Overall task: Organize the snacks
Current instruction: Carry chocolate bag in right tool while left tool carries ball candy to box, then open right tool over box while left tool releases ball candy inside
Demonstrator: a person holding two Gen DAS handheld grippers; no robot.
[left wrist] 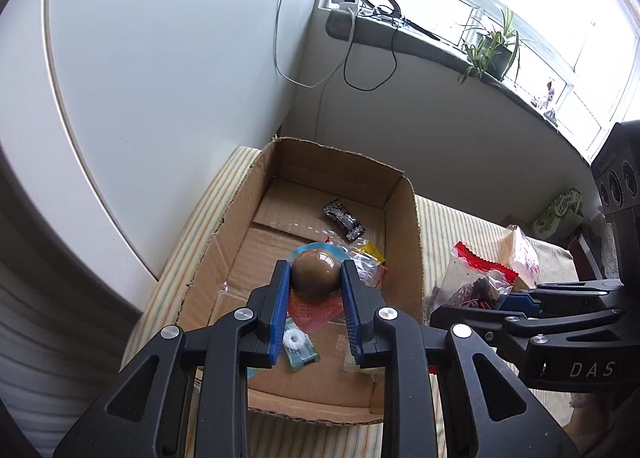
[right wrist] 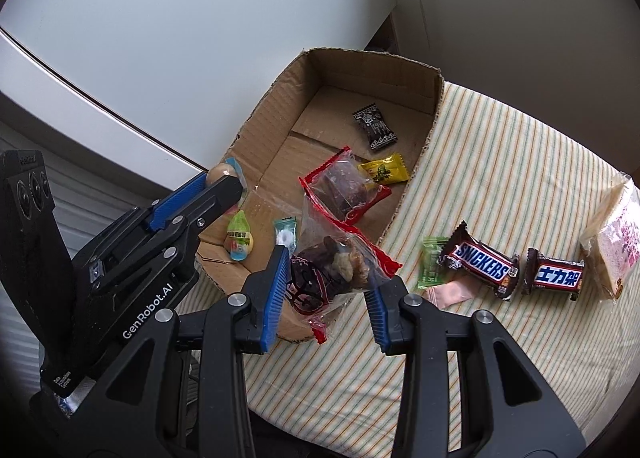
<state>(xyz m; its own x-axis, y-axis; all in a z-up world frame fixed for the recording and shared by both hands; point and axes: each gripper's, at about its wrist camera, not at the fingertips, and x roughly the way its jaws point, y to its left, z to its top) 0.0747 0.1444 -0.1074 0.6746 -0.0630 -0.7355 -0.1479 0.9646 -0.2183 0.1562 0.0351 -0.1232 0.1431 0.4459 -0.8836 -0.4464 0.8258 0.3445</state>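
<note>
Left gripper (left wrist: 314,278): jaws closed on a round brown jelly cup (left wrist: 314,272) with a blue rim, held above the near-left part of the cardboard box (right wrist: 260,114).
Cardboard box: open-topped, sitting on the striped cloth (right wrist: 500,162), with its left side along a white cabinet (right wrist: 180,18).
Inside the box, left to right: a yellow-green jelly cup (right wrist: 240,238) near the front wall; a mint candy in a green-ended wrapper (right wrist: 285,236) just beside it; a clear bag with red edges (right wrist: 344,188) holding dark pieces; a yellow candy (right wrist: 383,172) touching that bag; a black candy (right wrist: 375,128) lying apart, farther back.
Right gripper (right wrist: 330,284): fingers pressed against a second clear, red-edged snack bag (right wrist: 332,270) of dark and tan pieces, held over the box's near right corner.
On the cloth, right of the box, left to right: a green candy (right wrist: 432,264); a pink wrapper (right wrist: 450,294) just below it; a Snickers bar (right wrist: 482,264); a second small Snickers bar with Chinese lettering (right wrist: 554,276); a wrapped sandwich-like cake (right wrist: 612,238) at the far edge.
Windowsill (left wrist: 440,50): a potted plant (left wrist: 494,50) and cables, well behind the box.
</note>
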